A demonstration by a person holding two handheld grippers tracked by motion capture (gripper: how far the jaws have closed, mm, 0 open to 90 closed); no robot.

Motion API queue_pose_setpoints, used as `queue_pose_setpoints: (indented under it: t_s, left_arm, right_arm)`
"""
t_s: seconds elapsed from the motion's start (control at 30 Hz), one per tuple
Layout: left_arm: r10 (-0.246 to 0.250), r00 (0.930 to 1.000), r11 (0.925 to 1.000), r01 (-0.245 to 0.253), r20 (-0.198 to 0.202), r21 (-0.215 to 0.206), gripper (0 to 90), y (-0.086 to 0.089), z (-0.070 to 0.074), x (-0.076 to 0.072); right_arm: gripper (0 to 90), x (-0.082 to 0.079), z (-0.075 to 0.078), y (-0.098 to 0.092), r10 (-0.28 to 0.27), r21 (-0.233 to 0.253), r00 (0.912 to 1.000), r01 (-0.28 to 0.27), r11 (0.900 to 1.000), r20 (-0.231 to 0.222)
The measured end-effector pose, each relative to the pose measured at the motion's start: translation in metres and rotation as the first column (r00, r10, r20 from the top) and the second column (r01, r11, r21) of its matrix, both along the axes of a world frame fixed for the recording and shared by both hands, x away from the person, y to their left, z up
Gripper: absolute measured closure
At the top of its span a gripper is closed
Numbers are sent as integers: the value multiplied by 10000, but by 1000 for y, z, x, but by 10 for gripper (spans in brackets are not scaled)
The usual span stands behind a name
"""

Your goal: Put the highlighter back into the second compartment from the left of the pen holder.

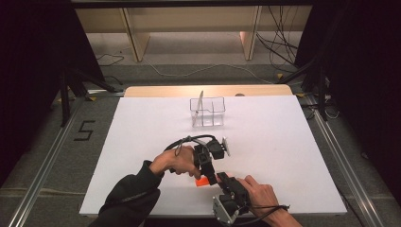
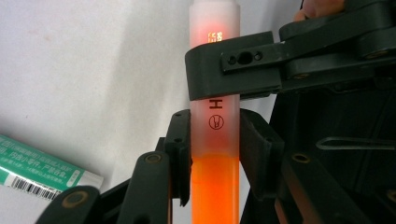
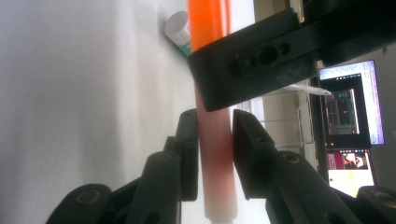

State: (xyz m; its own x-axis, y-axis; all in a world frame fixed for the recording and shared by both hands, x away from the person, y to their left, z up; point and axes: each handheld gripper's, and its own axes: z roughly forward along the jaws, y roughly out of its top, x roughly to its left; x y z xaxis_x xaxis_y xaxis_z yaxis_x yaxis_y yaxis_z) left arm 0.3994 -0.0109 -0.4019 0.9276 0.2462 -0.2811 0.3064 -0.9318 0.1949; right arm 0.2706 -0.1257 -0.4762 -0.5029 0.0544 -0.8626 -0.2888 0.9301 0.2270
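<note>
Orange highlighter sits clamped in both your left gripper and right gripper, cap on, so uncapping looks unfinished.

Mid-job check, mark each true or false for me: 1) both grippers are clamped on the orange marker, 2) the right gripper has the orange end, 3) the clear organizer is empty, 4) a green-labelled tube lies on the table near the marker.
1) Both grippers are clamped on the orange marker. True: the left gripper and the right gripper each close on it.
2) The right gripper has the orange end. False: it grips the frosted cap end; the left gripper sits at the orange body.
3) The clear organizer is empty. False: a thin stick-like item leans in it.
4) A green-labelled tube lies on the table nearby. True.
</note>
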Motion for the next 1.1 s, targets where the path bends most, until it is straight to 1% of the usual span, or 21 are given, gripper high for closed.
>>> queue_pose_setpoints:
  t_s: [0.1,0.2,0.3,0.37,0.47,0.5,0.53,0.57,0.6,0.67,0.7,0.73,0.8,0.83,0.87,0.9,0.97,1.0,1.03,1.07,1.1]
  left_arm:
    - [-82,9999,10000,83,-74,42,655,0,0,1]
    - [-62,9999,10000,62,-119,36,646,1,-1,1]
    - [-84,9999,10000,84,-89,-8,598,3,1,0]
    - [88,10000,9999,-88,37,-94,536,5,4,0]
    - [288,9994,9987,-279,199,-429,450,11,11,0]
    - [288,9994,9987,-279,199,-429,437,11,11,0]
    - [515,9984,9963,-498,233,-703,425,16,15,0]
    - [585,9979,9953,-562,266,-792,407,19,17,0]
    - [656,9975,9942,-631,265,-868,390,22,18,0]
    - [762,9966,9932,-729,329,-908,380,26,19,0]
    - [1086,9932,9886,-1035,418,-1095,366,31,20,0]
    - [1214,9915,9859,-1148,478,-1216,356,34,21,0]
    - [1234,9907,9850,-1153,572,-1284,345,37,22,1]
    - [1566,9846,9779,-1436,774,-1518,336,43,24,1]
    - [1764,9807,9725,-1605,840,-1685,333,46,25,0]
    - [2008,9756,9640,-1806,891,-1949,326,49,25,-1]
    - [2159,9711,9562,-1891,1021,-2235,312,57,26,-2]
    - [2299,9666,9512,-1986,1135,-2362,303,61,26,-3]
    - [2475,9609,9445,-2108,1239,-2518,292,65,26,-4]
    - [2609,9561,9388,-2190,1336,-2660,288,70,26,-6]
    - [2783,9511,9299,-2318,1341,-2855,284,75,26,-7]
  right_arm:
    - [752,0,0,0,140,-166,9999,-140,9998,18]
    - [763,-1,-1,0,141,-107,9999,-142,9998,-61]
    - [767,-1,-2,-1,147,-165,9998,-149,9998,-125]
    - [768,0,-2,-3,205,-167,9998,-205,9997,-23]
    - [769,1,-1,-5,90,-111,9999,-91,9999,-101]
    - [768,2,-1,-6,126,-103,9999,-127,9999,-92]
    - [769,3,0,-7,88,-49,9999,-89,9999,-74]
    - [768,4,0,-8,110,-54,9999,-111,9999,-104]
    - [768,3,0,-9,-6,26,9999,7,10000,-164]
    - [768,5,1,-10,60,36,9999,-60,10000,-110]
    - [768,5,2,-12,-32,119,9999,34,9999,-165]
    - [768,6,2,-13,-114,157,9996,118,9998,-249]
    - [768,7,1,-16,-185,198,9995,190,9996,-274]
    - [768,8,1,-17,-256,248,9990,265,9993,-357]
    - [768,9,2,-18,-226,253,9991,235,9994,-372]
    - [768,10,2,-19,-225,282,9990,236,9993,-388]
    - [768,11,3,-21,-319,378,9988,333,9987,-377]
    - [768,12,3,-21,-341,484,9985,362,9982,-429]
    - [768,12,3,-22,-499,587,9976,527,9969,-486]
    - [768,14,4,-23,-471,580,9975,501,9971,-524]
    - [768,15,4,-24,-531,685,9968,572,9960,-598]
